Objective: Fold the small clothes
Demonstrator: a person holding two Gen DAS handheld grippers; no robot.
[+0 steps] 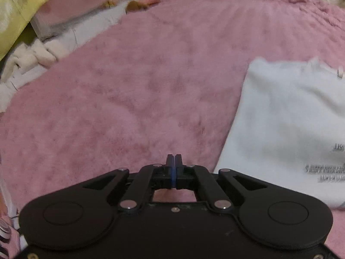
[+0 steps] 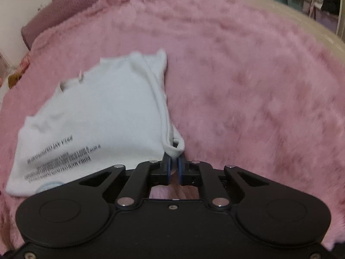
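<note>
Left hand-held gripper (image 1: 174, 158): fingers pressed together on nothing, hovering over bare pink blanket (image 1: 140, 90); white garment (image 1: 286, 129) lies to its right, well clear of the tips; pile of pale laundry (image 1: 30, 58) sits at the blanket's far left edge, not in play.

Right hand-held gripper (image 2: 174, 161): clamped on a rolled hem corner of the white garment (image 2: 103, 116), blue pads pinching the fabric; the rest of the cloth spreads up and to the left of the tips, flat on the blanket (image 2: 248, 86); printed text faces up and reads mirrored, so we judge it inside out or back side up.

Key relation: garment's long axis runs away from the right gripper toward the far left; the held seam edge trails straight ahead from the pinch; the fold likely goes leftward across the body. We'd say the right hand owns the move; the left is free, and nearest the opposite edge if it needs pinning.
</note>
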